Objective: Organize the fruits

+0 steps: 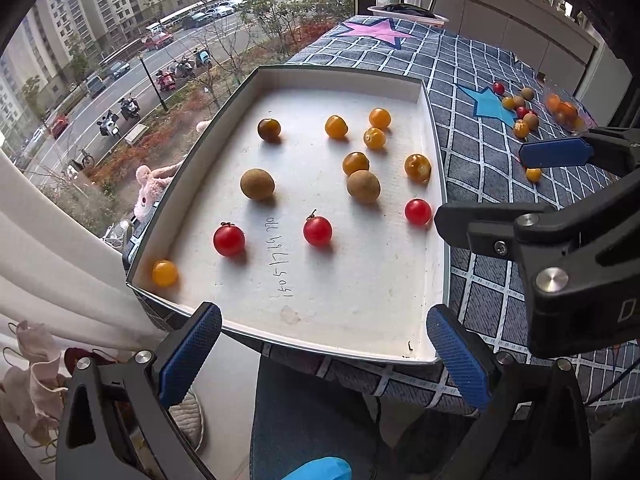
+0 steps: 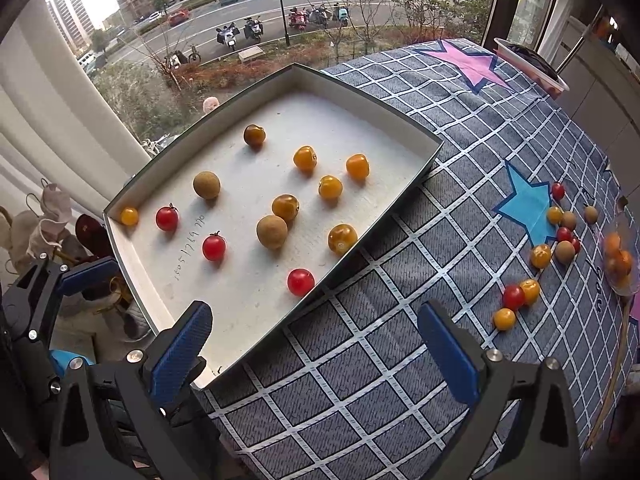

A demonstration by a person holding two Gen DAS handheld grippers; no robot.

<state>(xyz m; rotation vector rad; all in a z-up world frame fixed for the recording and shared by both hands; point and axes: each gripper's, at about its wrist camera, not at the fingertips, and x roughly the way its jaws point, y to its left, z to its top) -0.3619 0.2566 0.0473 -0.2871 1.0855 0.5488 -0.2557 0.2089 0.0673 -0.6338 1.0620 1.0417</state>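
Two work zones make up the scene, listed from largest to smallest. The bench (image 2: 360,360), covered with a checked cloth bearing star patches, carries everything. A shallow white tray (image 1: 344,320) lies at its window-side edge and overhangs that edge slightly. Inside the tray lie about a dozen fruits, mostly apart from one another: orange-yellow cherry tomatoes (image 1: 336,126), two brown round fruits (image 1: 257,184) and three red cherry tomatoes (image 1: 317,230). No grouping by colour is complete. A second, loose cluster of fruits (image 2: 540,256) rests on the cloth near the blue star patch (image 2: 528,208), well apart from the tray, beside a clear dish (image 2: 620,260) holding orange fruit.

Left hand-held gripper (image 1: 320,356): released, empty, hovering at the near tray rim. Right hand-held gripper (image 2: 316,352): released, empty, above the cloth just beside the tray's corner.

Step in hand, by judgement: between transfers. The next move calls for carrying the right hand-held gripper to the loose cluster, closing gently on one fruit, since a tomato will roll or bruise.
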